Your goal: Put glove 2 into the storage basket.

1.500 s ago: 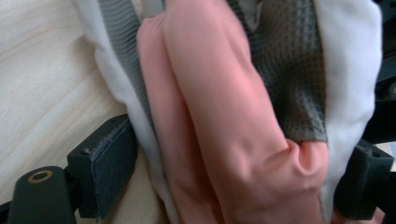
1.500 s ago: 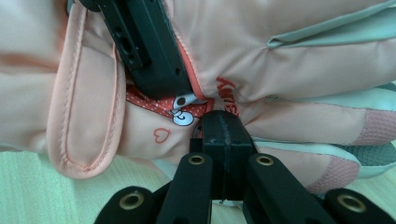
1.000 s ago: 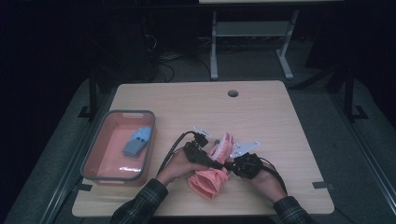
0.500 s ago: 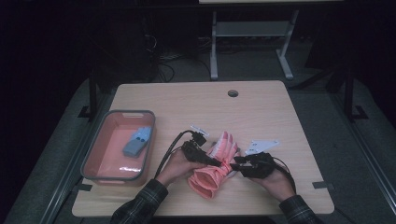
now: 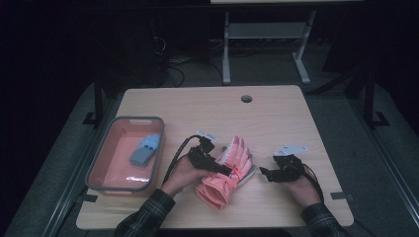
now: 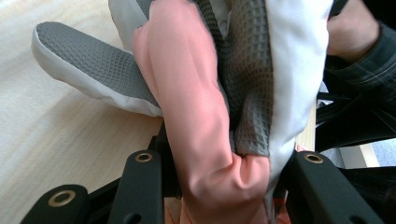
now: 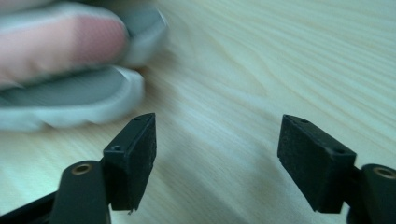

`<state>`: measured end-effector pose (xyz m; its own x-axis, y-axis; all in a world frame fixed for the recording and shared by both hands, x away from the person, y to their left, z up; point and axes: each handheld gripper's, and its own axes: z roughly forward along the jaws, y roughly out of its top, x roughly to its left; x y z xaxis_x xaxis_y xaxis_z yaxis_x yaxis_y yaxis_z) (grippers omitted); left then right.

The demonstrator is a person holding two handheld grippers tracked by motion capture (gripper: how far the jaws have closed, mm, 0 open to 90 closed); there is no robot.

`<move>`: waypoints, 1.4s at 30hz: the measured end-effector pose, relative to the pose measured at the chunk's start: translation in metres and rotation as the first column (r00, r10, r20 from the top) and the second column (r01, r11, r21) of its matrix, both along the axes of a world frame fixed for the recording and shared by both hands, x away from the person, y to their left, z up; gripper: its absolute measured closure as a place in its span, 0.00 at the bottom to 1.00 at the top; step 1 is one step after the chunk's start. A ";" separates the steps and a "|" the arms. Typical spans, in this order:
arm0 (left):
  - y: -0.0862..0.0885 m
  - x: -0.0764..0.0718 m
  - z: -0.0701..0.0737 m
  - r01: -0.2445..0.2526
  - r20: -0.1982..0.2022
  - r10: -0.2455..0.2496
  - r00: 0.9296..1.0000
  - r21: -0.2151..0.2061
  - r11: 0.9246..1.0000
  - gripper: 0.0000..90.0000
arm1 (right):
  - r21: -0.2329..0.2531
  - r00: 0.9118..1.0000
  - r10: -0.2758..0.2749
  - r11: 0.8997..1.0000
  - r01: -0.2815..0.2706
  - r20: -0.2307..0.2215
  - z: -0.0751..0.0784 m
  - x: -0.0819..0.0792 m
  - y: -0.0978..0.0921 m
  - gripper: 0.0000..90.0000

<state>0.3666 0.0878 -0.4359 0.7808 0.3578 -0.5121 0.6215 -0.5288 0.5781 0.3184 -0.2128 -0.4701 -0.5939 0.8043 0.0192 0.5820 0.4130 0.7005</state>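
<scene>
Worktop [image 5: 276, 118]: pale wood-grain surface with rounded corners; a small round hole [image 5: 246, 98] near the far edge, centre.

Bin [image 5: 97, 168]: salmon-pink tray with a grey rim, standing at the left side of the worktop. A blue-grey item [image 5: 146, 149] lies inside it, towards the right wall; its kind cannot be told.

Glove [image 5: 227, 173]: salmon-pink with grey textured grip panels and white edging, lying near the front middle of the worktop, cuff towards the near edge and fingers pointing far and slightly right. In the left gripper view the pink cuff fabric [image 6: 196, 140] is bunched between the two black jaws, the grey palm side turned right, and one grey-padded finger lies flat on the wood to the left.

Left claw [image 5: 223, 170]: held in the person's left hand, laid across the glove's wrist area and clamped on its fabric.

Right claw [image 5: 264, 173]: held in the person's right hand, to the right of the glove and just clear of it, jaws apart with bare wood between them. In the right gripper view the glove's fingertips [image 7: 70, 93] lie blurred at the upper left, beyond the jaws.

Sleeves: dark plaid, entering from the near edge.
</scene>
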 end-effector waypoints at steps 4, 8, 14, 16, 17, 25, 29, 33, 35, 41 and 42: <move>0.007 -0.001 0.008 -0.015 0.015 0.015 1.000 -0.005 1.000 0.66 | 0.007 1.000 -0.008 1.000 0.008 -0.008 -0.005 0.001 0.002 0.30; 0.014 -0.001 0.014 -0.021 0.018 0.021 1.000 0.003 1.000 0.66 | 0.031 1.000 -0.019 0.999 0.019 0.001 -0.009 0.001 0.004 0.20; 0.023 -0.002 0.023 -0.043 0.014 0.043 0.999 -0.013 0.999 0.66 | 0.038 1.000 -0.016 0.999 0.015 0.012 -0.012 0.002 0.005 0.15; 0.027 -0.002 0.028 -0.051 0.014 0.051 0.999 -0.017 0.999 0.65 | 0.038 1.000 -0.017 0.999 0.016 0.011 -0.012 0.002 0.005 0.15; 0.029 -0.002 0.030 -0.053 0.016 0.053 0.998 -0.018 0.998 0.65 | 0.036 1.000 -0.016 0.999 0.015 0.011 -0.012 0.002 0.005 0.15; 0.049 -0.003 0.054 -0.098 0.036 0.099 0.994 -0.015 0.995 0.65 | 0.037 1.000 -0.014 0.999 0.014 0.012 -0.012 0.002 0.005 0.15; 0.061 -0.001 0.066 -0.118 0.044 0.119 0.992 -0.025 0.993 0.65 | 0.038 1.000 -0.015 0.999 0.015 0.012 -0.012 0.002 0.005 0.15; 0.074 0.000 0.077 -0.141 0.052 0.142 0.988 -0.031 0.990 0.65 | 0.037 1.000 -0.015 0.999 0.015 0.012 -0.012 0.002 0.005 0.15; 0.081 -0.001 0.084 -0.154 0.062 0.156 0.986 -0.026 0.988 0.65 | 0.038 1.000 -0.015 0.999 0.015 0.012 -0.012 0.002 0.005 0.15; 0.101 -0.001 0.100 -0.192 0.091 0.193 0.977 -0.020 0.981 0.65 | 0.038 1.000 -0.015 0.999 0.015 0.012 -0.012 0.002 0.005 0.15; 0.105 -0.001 0.103 -0.199 0.092 0.200 0.975 -0.021 0.980 0.65 | 0.038 1.000 -0.015 0.999 0.014 0.012 -0.012 0.002 0.005 0.15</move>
<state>0.3653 0.1926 -0.3333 0.7387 0.5061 -0.4452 0.6569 -0.3923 0.6439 0.3203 -0.2075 -0.4817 -0.5825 0.8117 0.0425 0.5790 0.3776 0.7226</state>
